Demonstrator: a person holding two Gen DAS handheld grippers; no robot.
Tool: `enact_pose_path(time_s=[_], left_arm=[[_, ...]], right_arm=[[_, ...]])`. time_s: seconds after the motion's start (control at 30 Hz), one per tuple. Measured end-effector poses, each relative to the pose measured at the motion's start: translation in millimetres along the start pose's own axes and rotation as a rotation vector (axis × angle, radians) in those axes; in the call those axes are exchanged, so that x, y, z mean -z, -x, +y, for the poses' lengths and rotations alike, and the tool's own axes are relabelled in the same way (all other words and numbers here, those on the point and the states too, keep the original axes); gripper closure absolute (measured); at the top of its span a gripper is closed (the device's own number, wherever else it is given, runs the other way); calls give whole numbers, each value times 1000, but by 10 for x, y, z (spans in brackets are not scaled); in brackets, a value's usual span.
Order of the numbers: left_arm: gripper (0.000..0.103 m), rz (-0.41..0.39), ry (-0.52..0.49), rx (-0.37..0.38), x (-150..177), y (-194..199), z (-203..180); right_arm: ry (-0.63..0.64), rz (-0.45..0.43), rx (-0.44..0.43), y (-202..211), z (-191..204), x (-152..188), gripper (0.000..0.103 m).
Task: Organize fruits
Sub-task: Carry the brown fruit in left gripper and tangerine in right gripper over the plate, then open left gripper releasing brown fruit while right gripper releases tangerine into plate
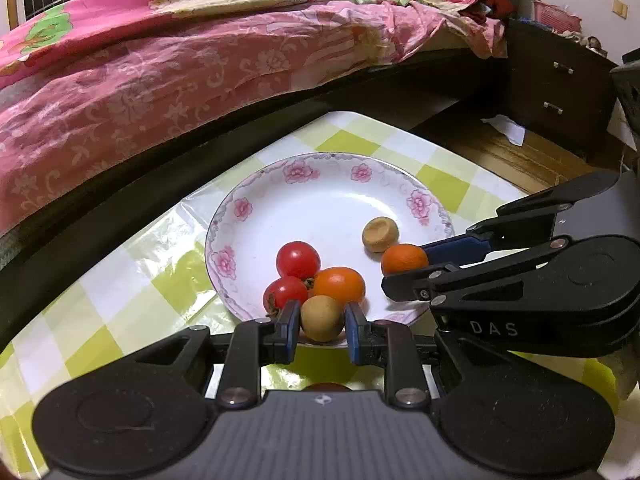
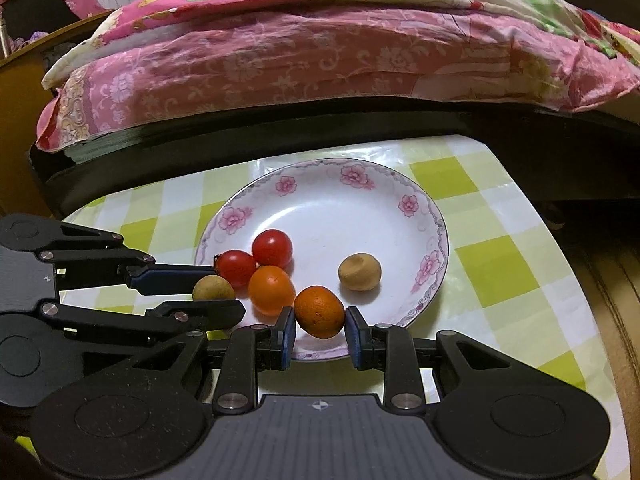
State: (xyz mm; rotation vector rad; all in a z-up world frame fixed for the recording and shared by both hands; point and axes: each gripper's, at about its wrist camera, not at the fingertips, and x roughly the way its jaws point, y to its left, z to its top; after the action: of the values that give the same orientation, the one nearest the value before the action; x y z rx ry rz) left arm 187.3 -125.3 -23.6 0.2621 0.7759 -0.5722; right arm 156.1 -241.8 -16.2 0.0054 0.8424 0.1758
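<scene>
A white floral plate (image 1: pixel 320 208) (image 2: pixel 340 216) holds two red cherry tomatoes (image 1: pixel 298 259) (image 2: pixel 272 248), an orange tomato (image 1: pixel 339 285) (image 2: pixel 271 290) and a tan fruit (image 1: pixel 380 234) (image 2: pixel 359 272). My left gripper (image 1: pixel 322 326) (image 2: pixel 218 288) is shut on a tan round fruit (image 1: pixel 322 318) (image 2: pixel 213 289) over the plate's near rim. My right gripper (image 2: pixel 320 330) (image 1: pixel 404 270) is shut on a small orange (image 2: pixel 319 311) (image 1: pixel 404 259) over the plate's near side.
The plate sits on a table with a yellow-green checked cloth (image 1: pixel 140 280) (image 2: pixel 500 272). A bed with a pink floral quilt (image 1: pixel 180 60) (image 2: pixel 320 60) runs behind the table. A dark drawer cabinet (image 1: pixel 556 88) stands at the right.
</scene>
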Motion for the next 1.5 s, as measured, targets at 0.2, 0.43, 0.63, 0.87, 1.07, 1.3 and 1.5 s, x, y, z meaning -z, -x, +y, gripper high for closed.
enact_pose_path(time_s=[0.2,0.43,0.63,0.87,1.07,1.3,1.5], left_arm=[[71,-21,-10,-11,-25,-54,9],[72,-57,-4,-19,-56,-79,37],[72,-75,-7,-18,-55,-80,23],[71,-74,-9,-23,-55,-68,18],[66,-73,-5,-30,-63,-67,27],[66,-91,-2,-30,-86,-1,39],[66,-101,2,-34,-98,55,54]], right_arm=[[-9,1,10,-89,-53,-25,79],[-23,-13,20,-181,-97,-57,79],[-24,-22,21,-195,-111,-54,77],[-21,-25,30,-180,-98,-51,77],[-23,-32,37,-162,-107,-54,74],[-29,-53,39,-101,-103,-45,71],[-22,-69,42,-60,-89,-55,70]])
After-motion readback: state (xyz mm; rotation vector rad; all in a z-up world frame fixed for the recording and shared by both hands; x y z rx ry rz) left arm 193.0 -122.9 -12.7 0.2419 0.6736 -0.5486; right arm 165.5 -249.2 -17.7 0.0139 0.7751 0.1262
